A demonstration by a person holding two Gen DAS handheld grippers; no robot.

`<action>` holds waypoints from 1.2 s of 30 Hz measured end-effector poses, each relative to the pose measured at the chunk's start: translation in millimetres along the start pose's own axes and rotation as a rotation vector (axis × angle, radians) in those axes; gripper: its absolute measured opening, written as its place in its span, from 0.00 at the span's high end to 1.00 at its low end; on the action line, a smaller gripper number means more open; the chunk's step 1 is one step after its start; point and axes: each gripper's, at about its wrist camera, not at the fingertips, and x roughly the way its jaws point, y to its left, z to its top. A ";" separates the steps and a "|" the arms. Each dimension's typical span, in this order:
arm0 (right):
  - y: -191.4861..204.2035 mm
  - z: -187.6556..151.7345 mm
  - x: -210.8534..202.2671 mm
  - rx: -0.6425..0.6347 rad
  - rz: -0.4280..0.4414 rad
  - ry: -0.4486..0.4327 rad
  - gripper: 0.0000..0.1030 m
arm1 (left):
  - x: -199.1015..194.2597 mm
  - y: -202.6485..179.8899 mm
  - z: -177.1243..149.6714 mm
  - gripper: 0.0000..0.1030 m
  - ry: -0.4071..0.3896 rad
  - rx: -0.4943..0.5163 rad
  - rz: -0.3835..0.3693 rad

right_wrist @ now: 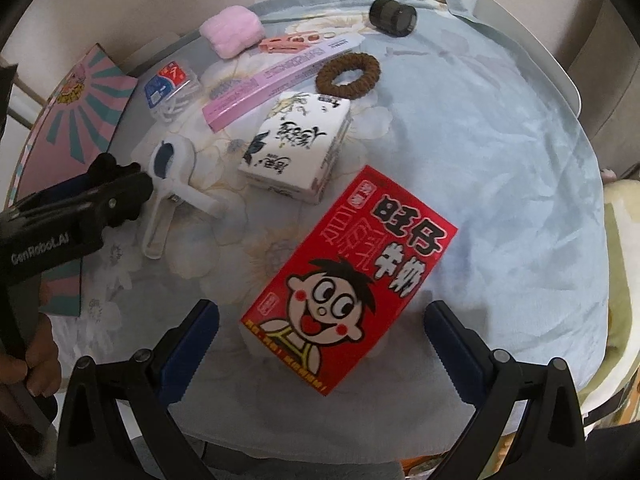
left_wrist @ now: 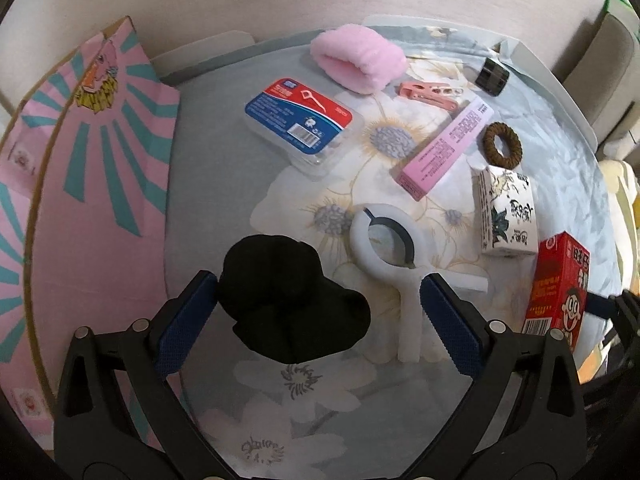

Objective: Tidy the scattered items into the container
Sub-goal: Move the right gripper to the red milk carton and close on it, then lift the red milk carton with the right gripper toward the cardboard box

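Note:
My left gripper [left_wrist: 320,292] is open over the floral tablecloth. A bundled black cloth [left_wrist: 292,300] lies between its fingers, close against the left pad. A white clip [left_wrist: 384,248] rests by the right finger. The container, a pink cardboard box with teal rays [left_wrist: 92,208], stands at the left. My right gripper [right_wrist: 322,308] is also open, and the near end of a red milk carton [right_wrist: 352,280] lies flat between its fingertips, clear of both pads. The left gripper [right_wrist: 132,188] shows side-on at the left of the right wrist view.
Scattered further back are a floss-pick box [left_wrist: 300,120], a pink towel roll [left_wrist: 358,58], a pink peg [left_wrist: 424,94], a long pink box [left_wrist: 448,144], a brown hair tie [left_wrist: 502,145], a white patterned box [left_wrist: 508,212] and a dark jar [left_wrist: 492,76]. A hand [right_wrist: 36,356] holds the left gripper's handle.

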 end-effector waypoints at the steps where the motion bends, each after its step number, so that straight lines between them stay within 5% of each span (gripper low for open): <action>1: -1.2 0.3 -0.3 0.000 -0.001 -0.003 0.01 | 0.5 1.1 -1.5 0.03 -0.002 0.009 -0.009; 6: -8.4 3.3 -2.2 -0.014 -0.021 -0.009 0.05 | 0.3 7.5 -7.1 0.17 -0.006 0.033 -0.038; 17: -21.9 3.5 -9.2 -0.081 -0.087 -0.039 0.33 | -2.8 9.2 -16.0 0.51 -0.017 0.092 -0.040; 24: -41.4 3.3 -15.6 -0.069 -0.075 -0.053 0.40 | -7.0 8.8 -21.2 0.74 -0.027 0.113 -0.030; 30: -59.7 1.5 -29.0 -0.071 -0.058 -0.099 0.46 | -12.8 10.5 -22.1 0.82 -0.038 0.103 -0.046; 36: -32.5 11.2 -28.7 -0.068 -0.051 -0.122 0.48 | -22.0 14.5 -20.3 0.83 -0.056 0.079 -0.063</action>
